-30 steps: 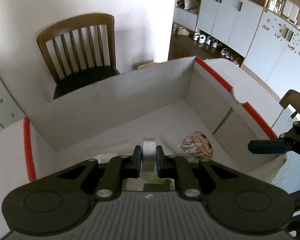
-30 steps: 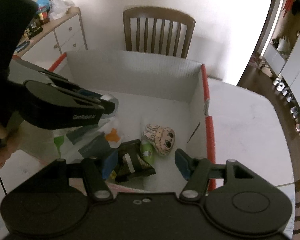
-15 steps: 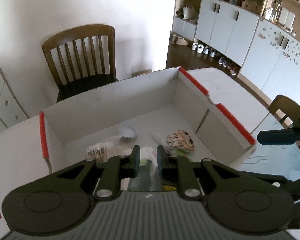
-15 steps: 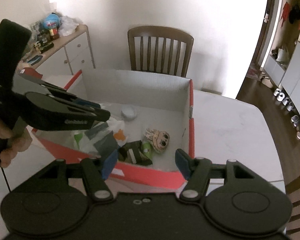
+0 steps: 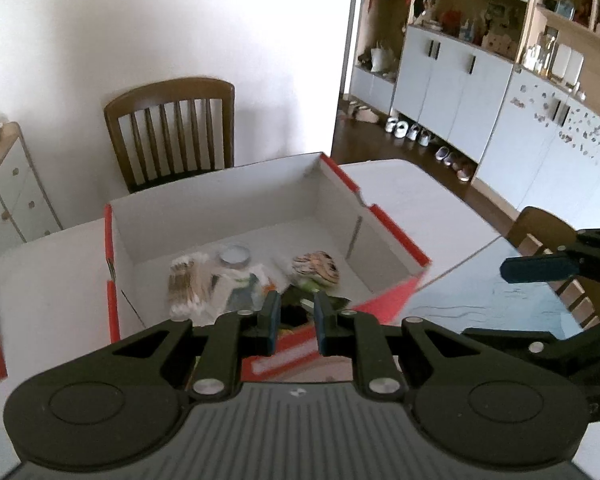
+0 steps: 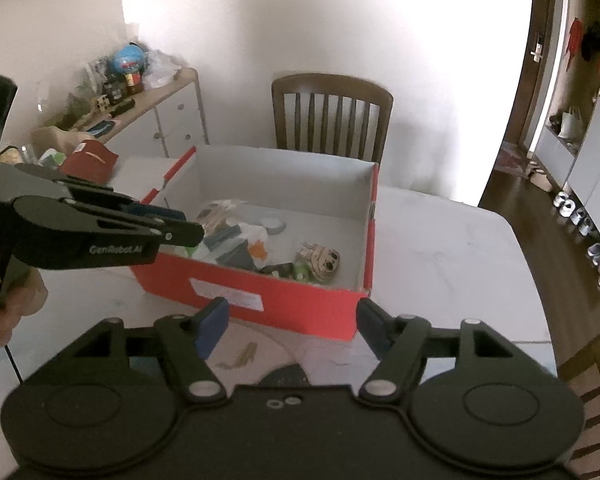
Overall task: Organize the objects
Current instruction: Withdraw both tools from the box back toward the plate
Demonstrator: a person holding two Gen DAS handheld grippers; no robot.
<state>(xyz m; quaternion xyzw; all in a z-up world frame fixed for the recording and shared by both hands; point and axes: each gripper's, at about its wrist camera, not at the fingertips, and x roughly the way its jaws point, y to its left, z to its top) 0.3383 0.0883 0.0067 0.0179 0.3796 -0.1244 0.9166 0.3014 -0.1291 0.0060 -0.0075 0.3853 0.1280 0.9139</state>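
Observation:
A red cardboard box (image 5: pixel 384 300) (image 6: pixel 260 292) with a white inside stands on the white table. In it lie a small round silver tin (image 5: pixel 235 255) (image 6: pixel 273 225), a pack of cotton swabs (image 5: pixel 188 284), a cartoon-face plush (image 5: pixel 315 268) (image 6: pixel 320 260) and several packets. My left gripper (image 5: pixel 293 322) is open by a narrow gap and empty, above the box's near wall; it also shows in the right wrist view (image 6: pixel 180 228). My right gripper (image 6: pixel 292 326) is wide open and empty, in front of the box.
A wooden chair (image 5: pixel 172 128) (image 6: pixel 332 116) stands behind the table. A sideboard (image 6: pixel 140 120) with clutter is at the left. A red object (image 6: pixel 88 160) lies on the table left of the box. Another chair (image 5: pixel 548 240) is at the right.
My left gripper let go of the silver tin, which now lies in the box. Both grippers have pulled back and up from the box.

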